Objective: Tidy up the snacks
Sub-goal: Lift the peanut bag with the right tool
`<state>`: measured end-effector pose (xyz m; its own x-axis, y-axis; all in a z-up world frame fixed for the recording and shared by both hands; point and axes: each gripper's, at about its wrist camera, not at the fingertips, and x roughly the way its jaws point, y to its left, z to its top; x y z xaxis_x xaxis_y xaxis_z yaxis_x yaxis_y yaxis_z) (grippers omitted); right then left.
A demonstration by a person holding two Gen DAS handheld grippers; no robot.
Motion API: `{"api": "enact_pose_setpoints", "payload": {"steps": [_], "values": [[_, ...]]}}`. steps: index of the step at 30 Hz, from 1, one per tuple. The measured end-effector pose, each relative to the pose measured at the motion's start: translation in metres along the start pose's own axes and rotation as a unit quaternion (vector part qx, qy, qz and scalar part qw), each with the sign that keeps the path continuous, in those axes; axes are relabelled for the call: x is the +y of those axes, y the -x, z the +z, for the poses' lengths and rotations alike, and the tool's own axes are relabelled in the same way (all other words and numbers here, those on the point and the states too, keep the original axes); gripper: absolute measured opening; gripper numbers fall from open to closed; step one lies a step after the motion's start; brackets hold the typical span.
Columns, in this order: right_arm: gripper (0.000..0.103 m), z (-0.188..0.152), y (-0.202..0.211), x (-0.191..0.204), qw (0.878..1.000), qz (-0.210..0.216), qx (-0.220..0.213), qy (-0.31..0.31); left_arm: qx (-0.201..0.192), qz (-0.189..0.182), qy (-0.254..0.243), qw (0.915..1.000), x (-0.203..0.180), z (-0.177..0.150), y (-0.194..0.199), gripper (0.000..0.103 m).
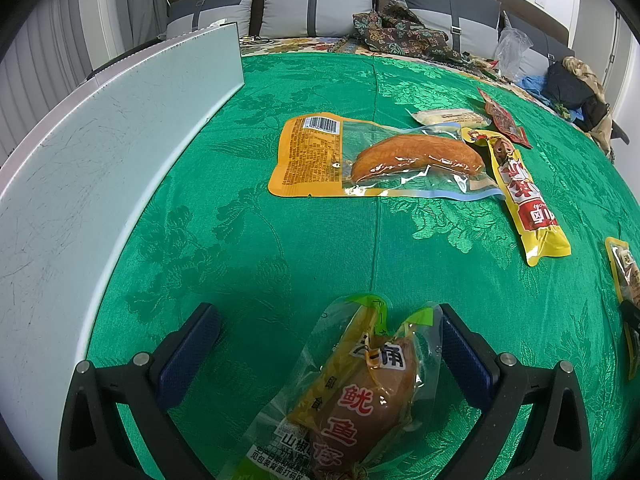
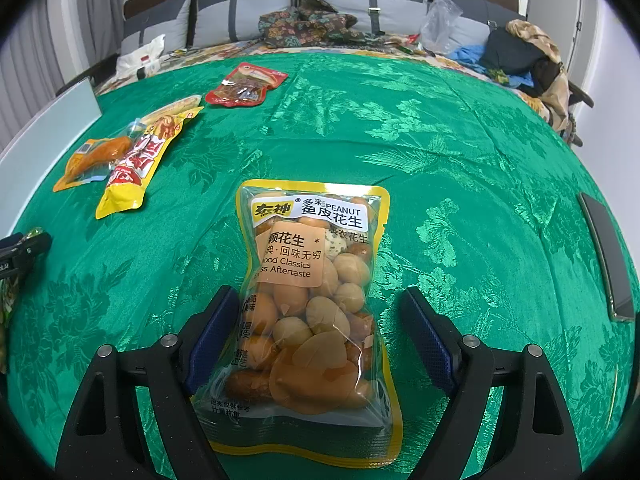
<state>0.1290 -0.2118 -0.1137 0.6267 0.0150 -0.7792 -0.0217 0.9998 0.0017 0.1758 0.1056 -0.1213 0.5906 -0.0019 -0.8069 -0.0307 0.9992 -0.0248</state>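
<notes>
A green patterned tablecloth point(image 2: 460, 152) fills both views. Along its left side in the left wrist view stands a pale white board point(image 1: 100, 152), upright on its long edge. Beyond the cloth's far edge there's a row of grey cushions point(image 1: 316, 4) with a dark floral cloth point(image 1: 400, 32) heaped in front of them.

Now the snacks. Centre of the cloth in the left wrist view lies the big orange sausage pack point(image 1: 380, 160), flat, barcode end to the left. Touching its right end is a long yellow packet point(image 1: 524, 196), running near to far. Just beyond those two, a pale wrapped bar point(image 1: 452, 117), and right of that a small red packet point(image 1: 504, 120).

Over to the right gripper point(image 2: 320, 332): its jaws stand wide, and the peanut bag point(image 2: 316, 312) lies flat on the cloth between them. The left pad sits right at the bag's edge; the right pad is clearly apart from it, green cloth showing in the gap. Nothing held there. At the cloth's right edge lies a dark flat slab point(image 2: 608, 256).

And the left gripper point(image 1: 328, 348): jaws wide apart too, with a squid snack pouch point(image 1: 360, 392) between them, nearer the right pad. I cannot tell whether that pad touches the wrapper; the left pad is well clear.
</notes>
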Motion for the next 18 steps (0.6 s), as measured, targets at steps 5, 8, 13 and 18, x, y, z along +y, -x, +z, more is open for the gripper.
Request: {"api": "enact_pose_setpoints", "payload": {"steps": [5,8,13,18], "values": [[0.086,0.0002,-0.0001,-0.0004,1.0,0.0,0.0,0.0,0.0,0.0,0.0,1.0,0.0,0.0003,0.0003,0.103],[0.086,0.0001,-0.0001,0.0,1.0,0.0,0.0,0.0,0.0,0.0,0.0,1.0,0.0,0.0004,0.0004,0.103],[0.086,0.0001,-0.0002,-0.0001,1.0,0.0,0.0,0.0,0.001,0.001,-0.001,1.0,0.0001,-0.0003,0.0008,0.103],[0.086,0.0005,-0.0004,-0.0006,1.0,0.0,0.0,0.0,0.041,-0.015,-0.03,0.9986,-0.0004,0.0038,-0.0008,0.103]]}}
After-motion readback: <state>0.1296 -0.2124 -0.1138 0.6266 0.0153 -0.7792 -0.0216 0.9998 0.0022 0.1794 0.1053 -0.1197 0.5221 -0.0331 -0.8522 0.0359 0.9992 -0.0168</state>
